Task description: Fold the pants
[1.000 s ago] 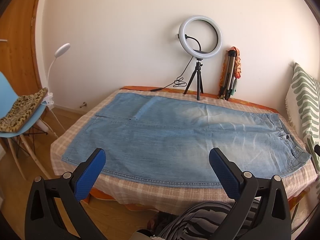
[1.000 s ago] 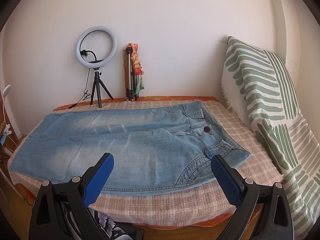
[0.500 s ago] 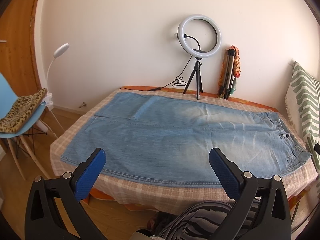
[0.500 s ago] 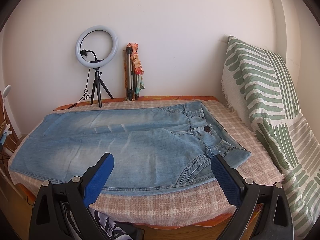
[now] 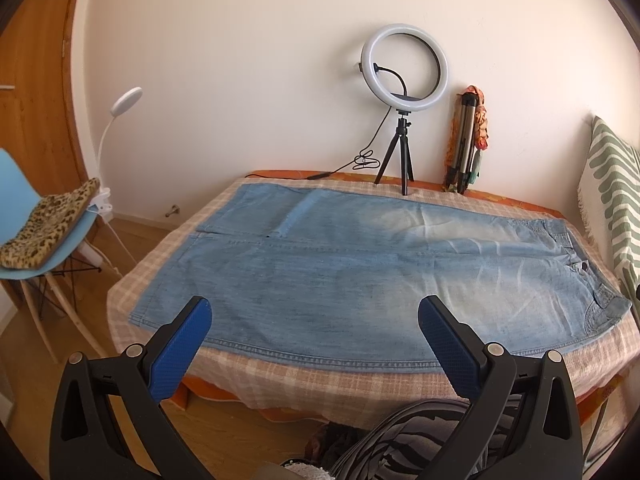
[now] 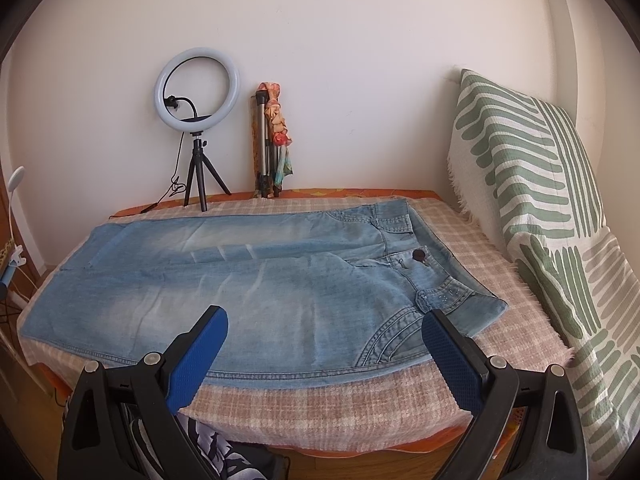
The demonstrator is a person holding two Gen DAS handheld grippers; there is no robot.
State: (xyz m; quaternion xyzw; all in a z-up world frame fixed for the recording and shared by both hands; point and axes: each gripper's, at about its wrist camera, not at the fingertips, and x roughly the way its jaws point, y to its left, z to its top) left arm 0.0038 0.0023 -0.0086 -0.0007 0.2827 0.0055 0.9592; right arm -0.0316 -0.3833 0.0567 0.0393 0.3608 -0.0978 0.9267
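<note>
One pair of light-blue denim pants (image 5: 360, 272) lies spread flat on the counter (image 5: 280, 380), which is covered with a pink-and-cream checked cloth; waistband to the right with its dark button (image 6: 418, 255) facing up, leg hems to the left, both legs side by side and not yet folded, apparently laid out so that each end is within reach of one tool. Two tools, one per hand: the left tool (image 5: 314, 340) hovers in front of the near edge toward the hem end, its blue pads set wide apart and holding nothing; the right tool (image 6: 324, 346) hovers before the near edge toward the waist end, likewise spread wide and empty. Neither touches the denim. Judged stage: the start of the task, with the first fold still to be made. Background items, all clear of the pants: one ring light (image 5: 403, 68) on a small tripod at the back of the counter by the wall, one folded tripod (image 5: 464, 140) with a patterned scarf leaning on the wall, one green-and-white striped cushion (image 6: 540, 200) to the right, one blue chair (image 5: 40, 248) bearing one leopard-print item, and one white clip lamp (image 5: 126, 102) to the left.
</note>
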